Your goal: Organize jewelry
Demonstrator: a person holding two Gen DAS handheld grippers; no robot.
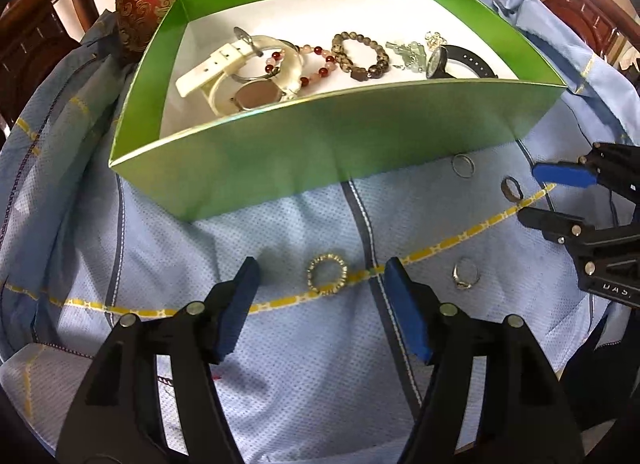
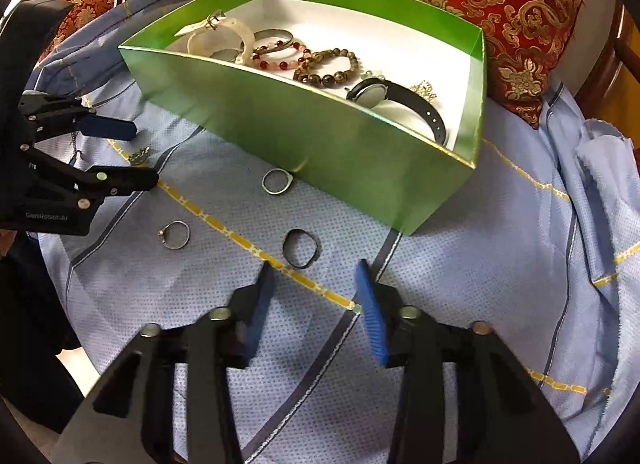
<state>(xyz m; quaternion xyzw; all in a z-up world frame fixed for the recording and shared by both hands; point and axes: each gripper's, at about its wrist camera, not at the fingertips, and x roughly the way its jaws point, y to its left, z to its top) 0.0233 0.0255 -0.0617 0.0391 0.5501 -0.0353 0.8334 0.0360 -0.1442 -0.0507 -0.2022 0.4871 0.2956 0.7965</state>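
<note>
Both grippers' jaws are spread and empty: the left gripper (image 1: pixel 320 276) frames the gold ring (image 1: pixel 327 274), while the right gripper (image 2: pixel 316 282) nears the dark ring (image 2: pixel 301 248). Four rings lie outside the green box (image 1: pixel 280 151); watches and bracelets sit inside, seemingly sorted.

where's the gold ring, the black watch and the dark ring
gold ring (image 1: pixel 327 272), left wrist view, on its band
black watch (image 2: pixel 370 92), right wrist view, on its face
dark ring (image 2: pixel 301 248), right wrist view, on its band
</note>
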